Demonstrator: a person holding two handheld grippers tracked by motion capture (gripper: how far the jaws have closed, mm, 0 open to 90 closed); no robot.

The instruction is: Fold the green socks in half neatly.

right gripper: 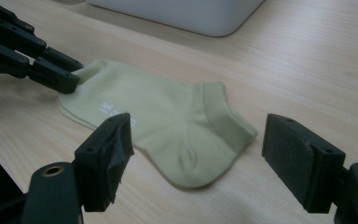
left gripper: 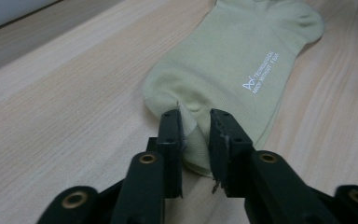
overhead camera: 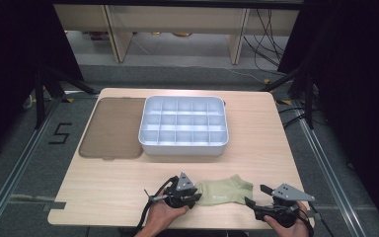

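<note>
A pale green ankle sock (overhead camera: 224, 190) lies flat on the wooden table near its front edge, toe to the left and cuff to the right. My left gripper (overhead camera: 197, 197) is at the toe end. In the left gripper view the sock (left gripper: 233, 60) stretches away from the left gripper (left gripper: 196, 121), whose jaws pinch a raised fold of the toe edge. The right gripper view shows that left gripper (right gripper: 65, 77) closed on the sock's (right gripper: 168, 121) toe. My right gripper (overhead camera: 255, 195) sits just right of the cuff; the right gripper (right gripper: 198, 140) has its jaws wide apart, with nothing held.
A white tray (overhead camera: 182, 148) divided into several compartments stands at the table's middle, behind the sock; its near wall (right gripper: 191, 18) shows in the right gripper view. A flat brown lid (overhead camera: 112, 127) lies to its left. Bare wood (overhead camera: 103, 187) spreads left of the left hand.
</note>
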